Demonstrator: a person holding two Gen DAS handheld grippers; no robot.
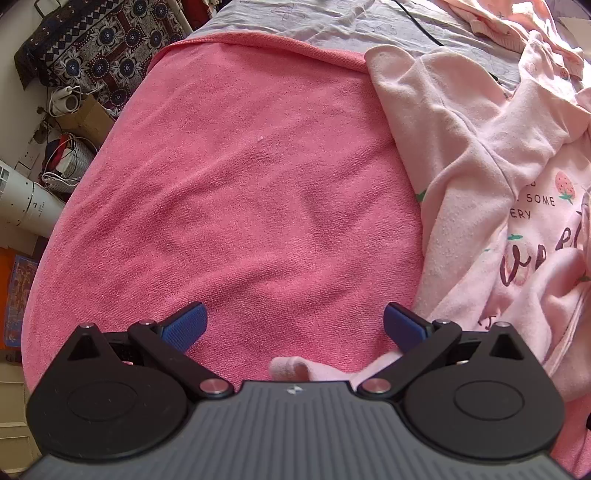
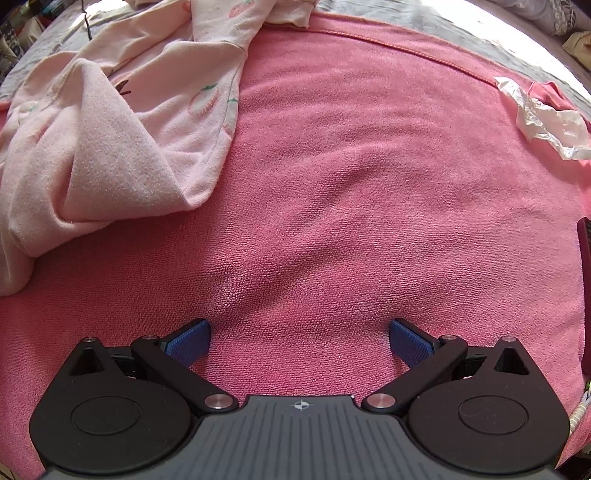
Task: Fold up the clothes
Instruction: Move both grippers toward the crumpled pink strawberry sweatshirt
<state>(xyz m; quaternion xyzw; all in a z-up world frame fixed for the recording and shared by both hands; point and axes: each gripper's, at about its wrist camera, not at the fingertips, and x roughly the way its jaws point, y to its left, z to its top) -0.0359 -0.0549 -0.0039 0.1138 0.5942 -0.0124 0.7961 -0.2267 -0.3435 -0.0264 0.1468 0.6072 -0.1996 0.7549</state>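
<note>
One pale pink fleece garment printed with strawberries [image 1: 480,177] lies rumpled on one coral-pink terry towel [image 1: 240,184], covering the towel's right side in the left wrist view and its upper left corner in the right wrist view [image 2: 110,129]. Dark lettering on the garment reads "SOME" and "ERY", with a larger cursive word only partly legible. Two grippers work above the towel. The left gripper [image 1: 295,326] has its two blue-padded fingers spread wide, empty, a fold of the garment just beneath its body. The right gripper [image 2: 299,341] also stands with fingers apart over bare towel, well clear of the garment. One crumpled white paper scrap [image 2: 546,118] sits at the towel's far right edge. A grey printed bedsheet [image 1: 332,22] lies beyond the towel's far hem.
</note>
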